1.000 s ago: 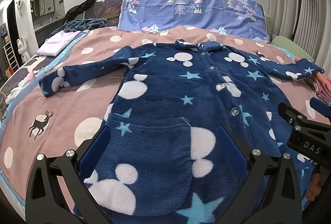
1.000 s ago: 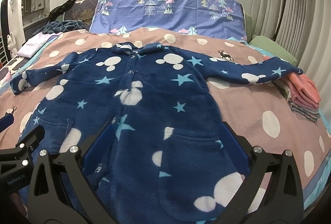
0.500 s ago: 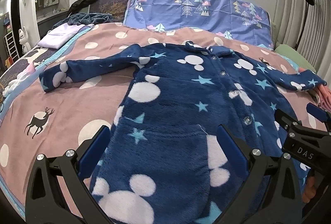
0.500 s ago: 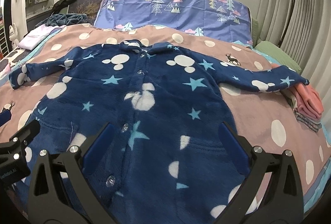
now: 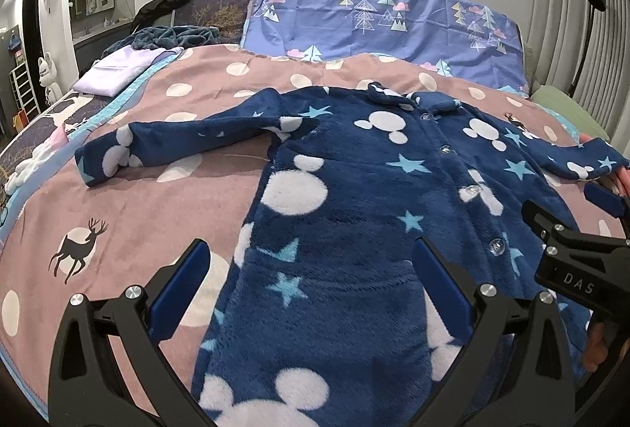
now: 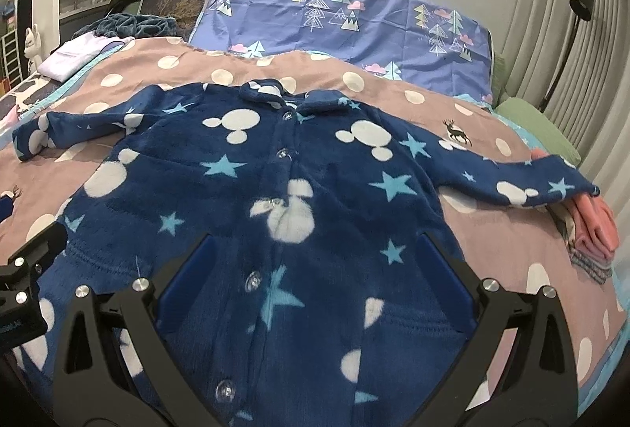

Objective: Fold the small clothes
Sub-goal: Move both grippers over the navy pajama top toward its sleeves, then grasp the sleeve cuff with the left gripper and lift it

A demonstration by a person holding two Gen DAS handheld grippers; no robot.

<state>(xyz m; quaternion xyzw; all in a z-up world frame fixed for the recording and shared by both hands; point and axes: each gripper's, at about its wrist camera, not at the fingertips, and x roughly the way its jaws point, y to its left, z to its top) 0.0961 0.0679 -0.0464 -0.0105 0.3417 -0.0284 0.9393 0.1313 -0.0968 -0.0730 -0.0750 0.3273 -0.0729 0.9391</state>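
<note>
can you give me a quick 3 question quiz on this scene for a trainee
1. True or false: the blue fleece top lies spread flat with both sleeves out.
2. Multiple choice: the pink folded clothes sit (a) by the top's collar, (b) under the cuff of the sleeve on the right wrist view's right side, (c) on the lilac folded cloth.
3. Fill in: both the left gripper and the right gripper are ____ and hold nothing.

Key: 1 true; 2 b; 3 open
</note>
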